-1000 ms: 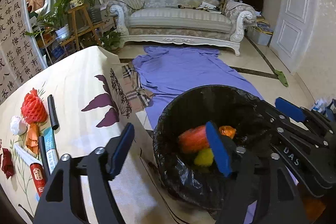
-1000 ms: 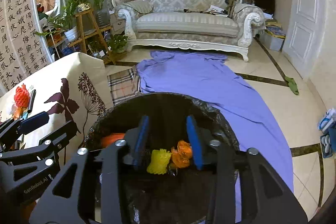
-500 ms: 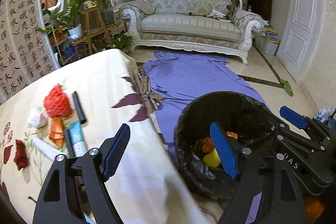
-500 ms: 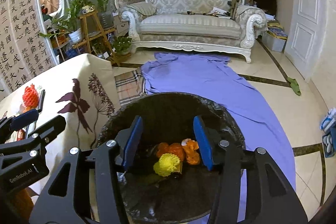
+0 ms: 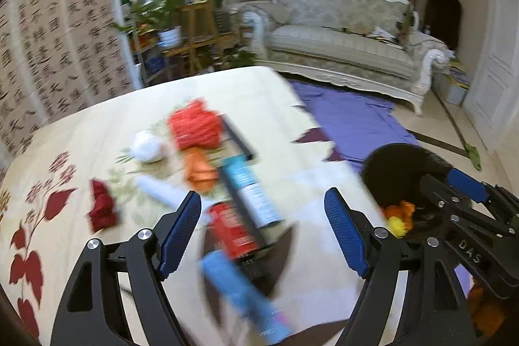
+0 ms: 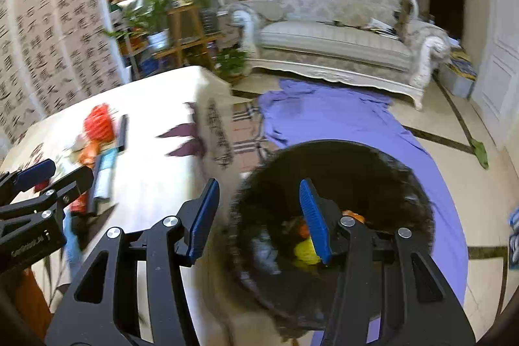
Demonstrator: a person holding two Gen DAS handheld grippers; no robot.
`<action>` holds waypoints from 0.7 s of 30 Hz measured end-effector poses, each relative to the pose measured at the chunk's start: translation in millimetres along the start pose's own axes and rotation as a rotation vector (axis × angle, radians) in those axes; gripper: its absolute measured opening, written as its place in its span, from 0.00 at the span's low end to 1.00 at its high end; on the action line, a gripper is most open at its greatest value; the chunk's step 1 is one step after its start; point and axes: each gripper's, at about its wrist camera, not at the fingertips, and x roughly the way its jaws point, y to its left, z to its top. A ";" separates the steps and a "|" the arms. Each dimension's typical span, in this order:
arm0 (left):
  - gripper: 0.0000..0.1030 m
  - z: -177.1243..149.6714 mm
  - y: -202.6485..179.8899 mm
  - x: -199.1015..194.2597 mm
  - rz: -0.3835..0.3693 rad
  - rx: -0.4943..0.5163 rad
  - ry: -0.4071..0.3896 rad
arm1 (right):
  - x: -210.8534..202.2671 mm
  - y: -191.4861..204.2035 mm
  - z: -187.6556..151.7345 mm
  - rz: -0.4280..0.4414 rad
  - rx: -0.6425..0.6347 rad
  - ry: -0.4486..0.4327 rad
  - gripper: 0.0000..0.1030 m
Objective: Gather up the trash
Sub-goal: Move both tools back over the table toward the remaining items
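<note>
My left gripper (image 5: 262,213) hangs open and empty over the flowered tablecloth (image 5: 81,151). Below and ahead of it lie blurred trash pieces: a red foam net (image 5: 194,128), a white paper ball (image 5: 146,146), an orange wrapper (image 5: 199,171), a dark red scrap (image 5: 102,209), a black pen (image 5: 238,140), a teal tube (image 5: 253,193), a red tube (image 5: 232,232) and a blue tube (image 5: 240,291). My right gripper (image 6: 259,200) is open and empty over the left rim of the black-lined bin (image 6: 340,158). Yellow and orange trash (image 6: 305,252) lies in the bin.
The bin (image 5: 395,164) stands on the floor at the table's right edge, on a purple cloth (image 6: 340,119). Behind are a pale carved sofa (image 6: 337,34), a wooden plant stand (image 6: 181,31), a calligraphy screen (image 5: 65,38) and a white door (image 6: 499,70).
Both grippers swung left, away from the bin's middle toward the table. The left one now looks over the trash pieces. The right jaws stand wider than a second ago.
</note>
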 end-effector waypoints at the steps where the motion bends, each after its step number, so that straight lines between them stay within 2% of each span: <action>1: 0.74 -2.0 8.1 -1.1 0.011 -0.010 0.002 | 0.3 6.4 -0.2 0.012 -0.010 0.003 0.49; 6: 0.74 -14.9 42.3 -6.1 0.057 -0.061 0.025 | -1.0 37.8 -5.4 0.064 -0.067 0.014 0.49; 9: 0.74 -23.2 50.0 -8.7 0.063 -0.070 0.034 | -3.6 48.5 -10.2 0.081 -0.086 0.021 0.49; 14: 0.74 -34.5 44.0 -9.1 0.052 -0.057 0.052 | -8.5 52.3 -17.7 0.084 -0.094 0.025 0.49; 21: 0.74 -46.2 21.6 -0.2 0.029 -0.034 0.101 | -18.5 38.3 -24.4 0.070 -0.063 0.021 0.49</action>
